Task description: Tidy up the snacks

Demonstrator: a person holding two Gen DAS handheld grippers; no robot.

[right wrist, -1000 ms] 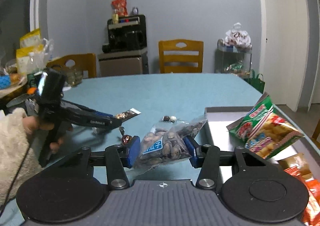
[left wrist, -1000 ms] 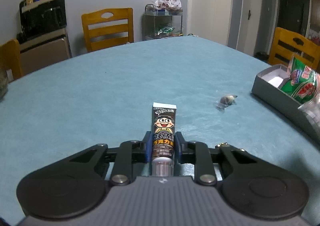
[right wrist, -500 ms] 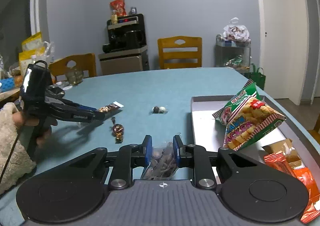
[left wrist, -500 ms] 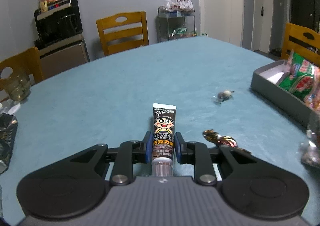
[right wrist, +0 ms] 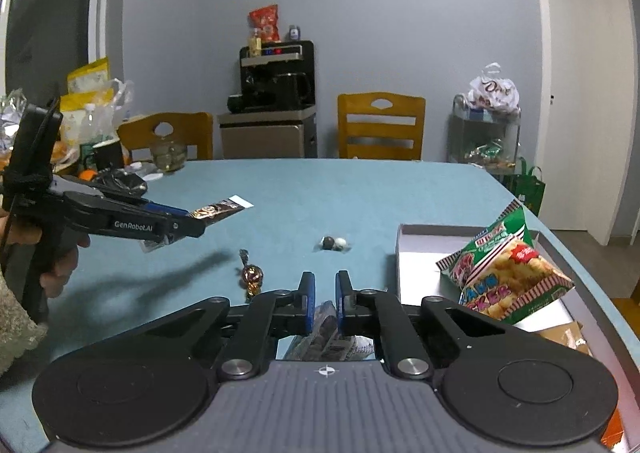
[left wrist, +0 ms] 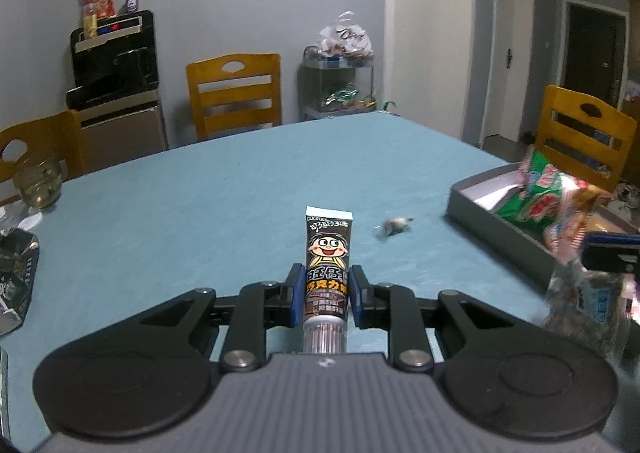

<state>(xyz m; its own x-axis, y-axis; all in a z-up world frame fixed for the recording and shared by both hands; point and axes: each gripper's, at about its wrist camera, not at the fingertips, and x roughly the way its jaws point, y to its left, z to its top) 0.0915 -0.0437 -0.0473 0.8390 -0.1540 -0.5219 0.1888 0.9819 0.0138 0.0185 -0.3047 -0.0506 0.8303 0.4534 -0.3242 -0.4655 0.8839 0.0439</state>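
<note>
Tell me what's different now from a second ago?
The right tongs have just been closing and now pinch the clear bag of nuts, which they only straddled before. The left tongs carried the chocolate tube up off the blue table, toward the grey tray. The tube stayed clamped; the gold candy and two small balls haven't moved.

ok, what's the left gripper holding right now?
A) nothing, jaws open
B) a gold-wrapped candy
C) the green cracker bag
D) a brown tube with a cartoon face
D: the left gripper is shut on the brown cartoon-face tube, cap end toward the camera; the gold-wrapped candy lies on the blue table and the green cracker bag sits in the grey box.
</note>
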